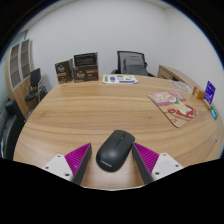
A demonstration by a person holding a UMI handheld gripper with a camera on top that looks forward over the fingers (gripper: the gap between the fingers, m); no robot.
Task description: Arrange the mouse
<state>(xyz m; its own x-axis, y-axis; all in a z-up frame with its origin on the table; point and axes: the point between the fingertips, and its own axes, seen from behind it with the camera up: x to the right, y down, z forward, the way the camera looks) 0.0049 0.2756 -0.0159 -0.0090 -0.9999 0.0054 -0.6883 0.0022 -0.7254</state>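
A black computer mouse (114, 150) lies on the wooden table (90, 115), between my gripper's (112, 160) two fingers. The magenta pads (77, 157) stand at each side of it with a gap on both sides. The gripper is open and the mouse rests on the table on its own.
A colourful mouse mat (173, 105) lies on the table ahead to the right, near a small blue item (211, 93). A flat paper or booklet (120, 79) lies at the far edge. A black office chair (131, 63) and shelves (78, 68) stand beyond the table.
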